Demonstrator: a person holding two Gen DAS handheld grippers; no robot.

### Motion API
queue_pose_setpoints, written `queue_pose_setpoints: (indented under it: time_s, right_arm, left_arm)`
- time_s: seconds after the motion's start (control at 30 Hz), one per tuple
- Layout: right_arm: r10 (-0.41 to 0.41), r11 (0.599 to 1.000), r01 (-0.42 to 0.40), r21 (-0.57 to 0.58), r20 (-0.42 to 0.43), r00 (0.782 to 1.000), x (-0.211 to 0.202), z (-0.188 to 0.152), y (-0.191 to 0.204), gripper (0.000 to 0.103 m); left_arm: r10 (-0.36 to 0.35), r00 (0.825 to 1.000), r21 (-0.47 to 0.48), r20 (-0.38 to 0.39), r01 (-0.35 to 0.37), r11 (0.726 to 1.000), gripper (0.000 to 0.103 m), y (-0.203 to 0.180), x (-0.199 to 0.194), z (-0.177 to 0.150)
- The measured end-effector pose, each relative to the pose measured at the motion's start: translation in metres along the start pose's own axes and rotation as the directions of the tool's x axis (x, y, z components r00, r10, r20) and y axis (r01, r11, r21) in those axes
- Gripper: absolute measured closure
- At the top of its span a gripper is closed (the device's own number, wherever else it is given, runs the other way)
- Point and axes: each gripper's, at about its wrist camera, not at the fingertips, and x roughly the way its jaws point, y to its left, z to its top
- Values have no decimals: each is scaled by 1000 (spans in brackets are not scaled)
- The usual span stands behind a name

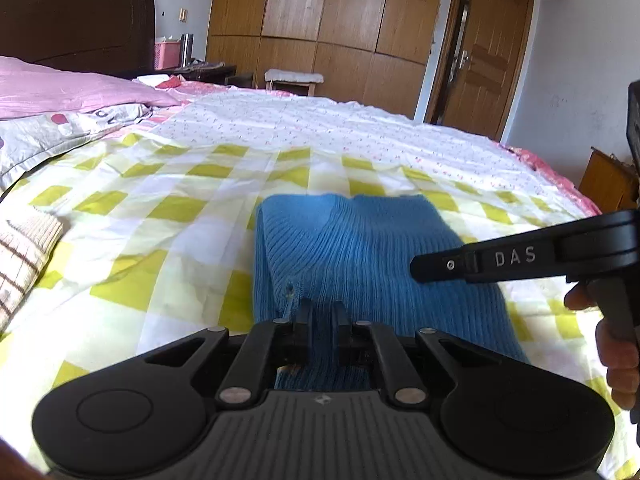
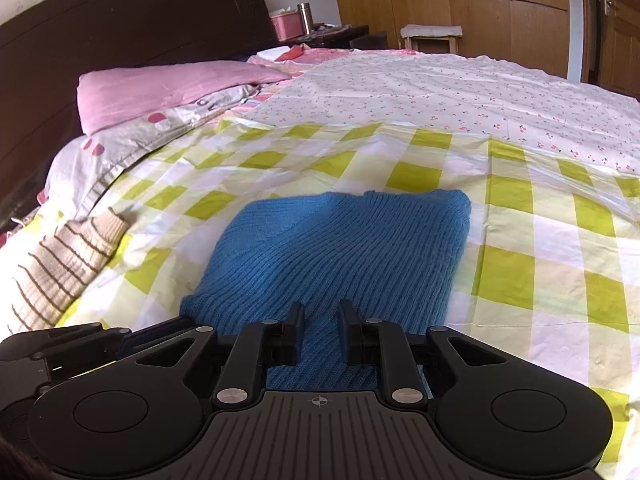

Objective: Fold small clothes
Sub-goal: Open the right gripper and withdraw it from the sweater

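Left gripper (image 1: 322, 314) pinching blue sweater (image 1: 360, 240) near edge, right gripper (image 2: 320, 320) apparently likewise; checked bedsheet (image 2: 520, 200) open around.

Both wrist views look low across the bed (image 1: 168, 184), sharing the blue knit (image 2: 344, 240).

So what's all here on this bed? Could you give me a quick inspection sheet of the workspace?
Surface: bed with a yellow-and-white checked cover, and a white cherry-print sheet beyond it.
Job's things: blue knit garment, partly folded, lying flat on the checks.
Clutter: striped beige knit at the left edge; pink pillow near the headboard.
Grippers: left gripper shut on the garment's near edge; right gripper has blue knit between its fingers, grip unclear.
Cables: nothing seen.
Surroundings: dark headboard, wooden wardrobe, door, small stool, pink basket.
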Motion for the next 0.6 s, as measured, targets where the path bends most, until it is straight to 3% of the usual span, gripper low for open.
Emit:
queue_pose_setpoints:
  time_s: [0.4, 0.6]
  right_arm:
    - [-29, 998, 29, -57, 6, 1000, 1, -12, 10, 84]
    - [-14, 999, 15, -46, 23, 1000, -16, -9, 9, 71]
  left_arm:
    - [27, 998, 34, -53, -25, 999, 88, -5, 0, -11]
    - [7, 999, 12, -37, -7, 1000, 88, -3, -7, -9]
